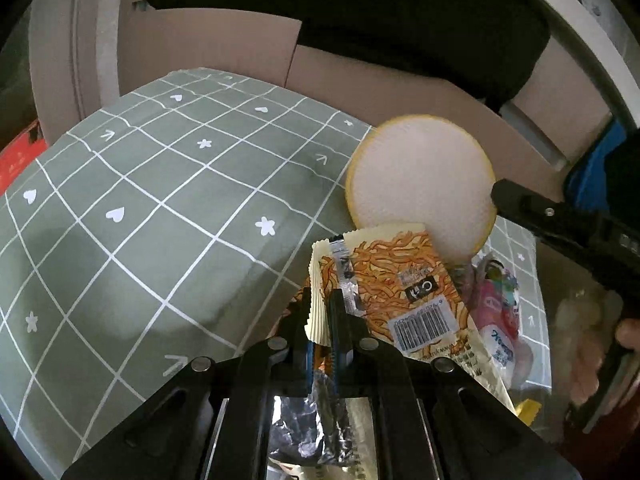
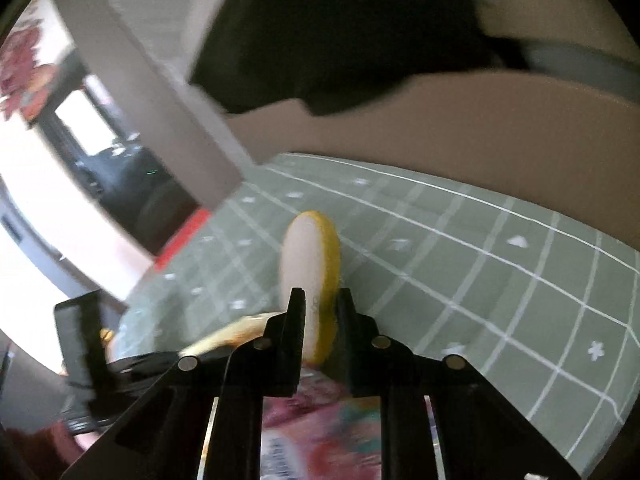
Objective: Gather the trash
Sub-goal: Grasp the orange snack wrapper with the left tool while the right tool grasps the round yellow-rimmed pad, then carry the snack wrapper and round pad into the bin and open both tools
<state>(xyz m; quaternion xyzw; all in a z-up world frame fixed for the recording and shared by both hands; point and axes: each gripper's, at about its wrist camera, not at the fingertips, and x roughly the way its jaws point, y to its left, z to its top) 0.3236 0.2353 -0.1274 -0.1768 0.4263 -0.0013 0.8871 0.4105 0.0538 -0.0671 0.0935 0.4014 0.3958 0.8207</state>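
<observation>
My left gripper [image 1: 320, 304] is shut on the crimped edge of a cream noodle snack wrapper [image 1: 404, 284] with an orange noodle print and a barcode. Beside it lies a pink wrapper [image 1: 496, 308]. Above them a round white disc with a yellow rim [image 1: 420, 184] stands tilted, with my right gripper [image 1: 504, 196] reaching in from the right onto its edge. In the right wrist view the disc [image 2: 308, 256] is edge-on, and my right gripper [image 2: 320, 300] is shut on its lower part. The pink wrapper [image 2: 320, 420] lies under those jaws. My left gripper [image 2: 80, 344] shows blurred at the left.
A green tablecloth with a white grid [image 1: 160, 208] covers the table. Brown cardboard boxes [image 1: 208, 44] and a black shape [image 1: 360, 4] stand behind it. A red box [image 1: 20, 156] sits at the far left. Crumpled silver foil [image 1: 304, 432] lies below my left jaws.
</observation>
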